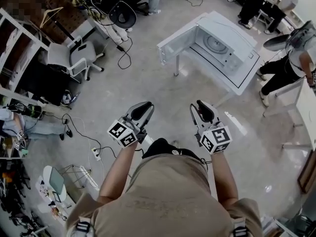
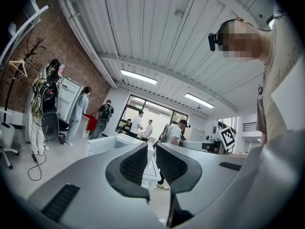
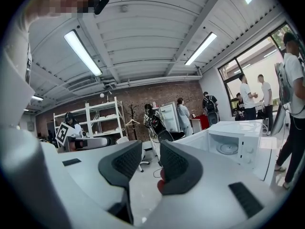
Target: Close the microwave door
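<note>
Left hand-held gripper point(image 1: 143, 106) held its jaws a narrow gap apart, and the right hand-held gripper point(image 1: 200, 106) held them somewhat wider. Neither had anything between its jaws. The microwave point(image 1: 228, 47) sat on a white surface point(image 1: 224, 81), well apart from both, with its door point(image 1: 176, 39) swung wide open.

Hazards, as judged:
- A hard shove on the door could slide the whole microwave along the surface.
- A person point(image 1: 291, 58) stood just beside that surface and could be knocked.
- A jaw tip could skid off the smooth door panel.

Containers: the microwave cavity held only its turntable point(image 1: 216, 43). No other contents were seen.
</note>
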`<state>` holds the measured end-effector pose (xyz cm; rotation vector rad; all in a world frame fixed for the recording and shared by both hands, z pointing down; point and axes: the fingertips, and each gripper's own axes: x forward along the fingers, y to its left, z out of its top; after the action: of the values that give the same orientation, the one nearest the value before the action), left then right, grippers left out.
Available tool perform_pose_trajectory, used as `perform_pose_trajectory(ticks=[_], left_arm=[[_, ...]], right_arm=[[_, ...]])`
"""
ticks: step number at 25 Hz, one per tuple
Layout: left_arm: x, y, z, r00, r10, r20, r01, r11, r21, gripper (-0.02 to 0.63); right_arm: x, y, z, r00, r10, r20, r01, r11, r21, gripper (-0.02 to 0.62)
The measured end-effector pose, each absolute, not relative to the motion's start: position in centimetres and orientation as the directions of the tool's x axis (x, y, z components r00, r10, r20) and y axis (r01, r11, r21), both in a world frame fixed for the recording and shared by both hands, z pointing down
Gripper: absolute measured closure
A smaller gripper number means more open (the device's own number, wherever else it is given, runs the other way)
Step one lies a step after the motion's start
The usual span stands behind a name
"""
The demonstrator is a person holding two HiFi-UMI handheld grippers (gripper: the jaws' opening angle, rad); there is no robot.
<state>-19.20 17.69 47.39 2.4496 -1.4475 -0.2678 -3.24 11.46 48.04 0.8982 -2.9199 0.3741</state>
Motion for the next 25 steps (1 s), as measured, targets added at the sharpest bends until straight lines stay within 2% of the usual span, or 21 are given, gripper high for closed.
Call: perform_pose_trajectory(ticks=[13, 25], left_arm=[[-19.7, 14.0, 48.6, 0.482, -0.876, 0.009, -0.822, -0.449, 0.349, 0.535], [-22.6, 2.3, 49.8, 0.521, -0.853, 0.041, -0.827, -0.492, 0.272, 0.520]], right_arm=[[-1.5, 9.0, 49.5, -0.813, -0.562, 0.153, -0.582, 0.773, -0.253, 0.474], [-2.7, 0.1, 49.1, -0.769, -0.622, 0.145, -0.638, 0.734, -0.235, 0.474]])
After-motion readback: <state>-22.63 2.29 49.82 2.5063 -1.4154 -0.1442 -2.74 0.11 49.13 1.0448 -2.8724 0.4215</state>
